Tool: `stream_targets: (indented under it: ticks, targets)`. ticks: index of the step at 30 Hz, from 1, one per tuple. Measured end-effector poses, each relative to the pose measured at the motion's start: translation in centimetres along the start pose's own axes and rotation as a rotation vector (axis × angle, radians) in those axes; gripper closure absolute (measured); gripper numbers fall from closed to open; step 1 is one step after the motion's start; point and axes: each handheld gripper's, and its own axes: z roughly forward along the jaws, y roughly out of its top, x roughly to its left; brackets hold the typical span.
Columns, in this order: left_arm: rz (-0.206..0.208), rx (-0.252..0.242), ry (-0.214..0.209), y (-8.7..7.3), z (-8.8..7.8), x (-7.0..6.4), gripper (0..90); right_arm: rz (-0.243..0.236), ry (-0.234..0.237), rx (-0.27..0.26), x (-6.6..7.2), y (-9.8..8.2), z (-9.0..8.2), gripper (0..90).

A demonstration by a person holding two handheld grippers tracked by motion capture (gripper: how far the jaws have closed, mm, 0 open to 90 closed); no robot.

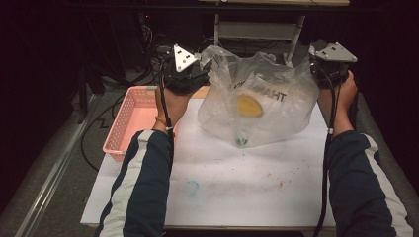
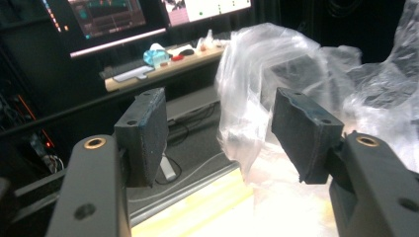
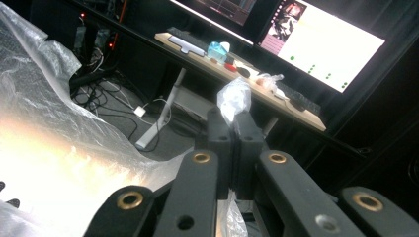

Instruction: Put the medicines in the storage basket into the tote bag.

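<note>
A: The right gripper (image 3: 232, 136) pinches the bag (image 1: 257, 101) rim; the left gripper (image 2: 217, 133) gapes beside it, bag resting on the table (image 1: 222, 182).
B: One-sided hold. The bag could sag and spill.

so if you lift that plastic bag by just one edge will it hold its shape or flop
Likely flop: the plastic bag is thin, clear and crumpled, sagging onto the table. The right gripper is shut on a bunched edge, so the film seems to gather easily. The yellow thing inside would probably slide to the lowest point and tug the bag down.
</note>
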Motion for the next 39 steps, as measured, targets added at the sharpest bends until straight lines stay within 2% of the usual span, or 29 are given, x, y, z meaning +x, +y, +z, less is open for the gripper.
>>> stream_targets:
  ticks: [2,5,6,7,8,10,11,13,17,19,23,24,26,29,31,33,36,39]
  targets:
    - [-0.014,-0.018,-0.006,0.2,-0.6,0.2,37.1,0.014,0.006,-0.004,-0.1,0.0,-0.1,89.9]
    - [-0.003,-0.032,-0.009,0.5,-1.2,0.1,37.0,0.020,0.014,-0.014,-0.1,0.2,-0.4,86.1]
    - [0.020,-0.039,0.003,0.6,-1.4,0.1,36.9,0.021,0.015,-0.021,-0.1,0.3,-0.5,85.0]
    - [0.016,-0.045,0.008,0.7,-1.6,-0.1,36.9,0.024,0.016,-0.031,-0.1,0.4,-0.7,82.9]
    - [0.016,-0.053,-0.001,0.8,-1.8,-0.1,37.0,0.028,0.014,-0.036,-0.2,0.6,-0.8,80.7]
    - [0.032,-0.042,-0.013,0.8,-1.8,-0.6,37.0,0.035,0.013,-0.051,-0.1,1.0,-1.1,67.9]
    - [0.058,-0.044,-0.002,0.8,-1.7,-0.8,36.9,0.038,0.027,-0.054,-0.1,1.2,-1.3,64.5]
    - [0.062,-0.038,-0.019,0.5,-1.8,-1.2,36.9,0.046,0.048,-0.074,-0.1,1.6,-1.9,58.0]
    - [0.060,-0.027,-0.007,0.0,-1.3,-1.3,37.4,0.081,0.106,-0.136,0.0,2.7,-3.5,44.1]
    - [0.061,-0.018,0.009,-0.3,-1.1,-1.4,37.5,0.082,0.130,-0.149,0.3,3.2,-4.3,39.4]
    - [0.072,-0.017,0.001,-0.5,-1.1,-1.7,40.8,0.088,0.223,-0.174,0.8,3.9,-5.8,30.0]
    - [0.061,-0.016,-0.010,-0.6,-1.2,-1.9,40.8,0.089,0.235,-0.173,0.9,4.0,-6.2,28.7]
    - [0.064,-0.019,-0.015,-0.9,-1.5,-2.0,39.0,0.092,0.258,-0.196,1.3,3.9,-6.9,27.1]
    - [0.062,-0.028,-0.026,-1.5,-2.1,-1.9,28.7,0.084,0.263,-0.213,1.9,3.3,-7.7,26.1]
    - [0.066,-0.049,-0.013,-1.7,-2.8,-1.7,25.4,0.061,0.241,-0.213,2.5,2.8,-8.0,25.7]
    - [0.045,-0.072,-0.033,-2.1,-3.7,-1.3,24.3,0.040,0.218,-0.216,2.7,2.2,-8.3,25.3]
    - [0.047,-0.078,-0.052,-2.4,-4.6,-1.2,24.3,0.039,0.215,-0.232,2.2,1.7,-8.8,24.8]
    - [0.066,-0.065,-0.070,-2.6,-4.8,-1.7,24.5,0.047,0.225,-0.247,1.2,2.3,-9.6,23.2]
